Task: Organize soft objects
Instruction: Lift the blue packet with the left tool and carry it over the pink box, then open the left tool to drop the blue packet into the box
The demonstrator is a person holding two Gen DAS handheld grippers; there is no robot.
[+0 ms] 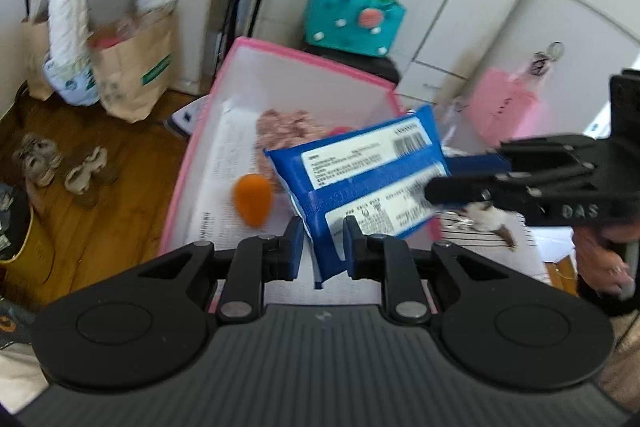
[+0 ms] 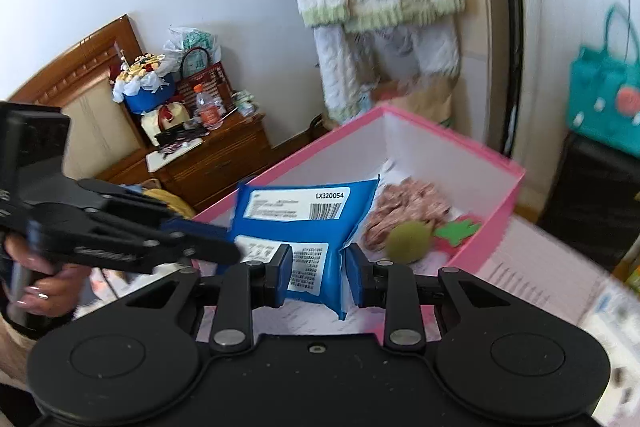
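Both tools clamped on blue packet (image 1: pixel 360 179): left tool (image 1: pixel 319 245) at lower corner, right tool (image 2: pixel 314 277) at opposite edge. Packet held stretched over pink box (image 1: pixel 308 57), likely for lowering inside beside orange sponge (image 1: pixel 253 199).

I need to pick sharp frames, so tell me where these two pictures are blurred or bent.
Left wrist view: the blue packet and the right gripper crossing it are motion-smeared, label text unreadable; the teal bag is soft. Right wrist view: the packet's code reads clearly, but the olive ball and the left gripper are blurred; fisheye bends the door edge; daylight is even, no glare.
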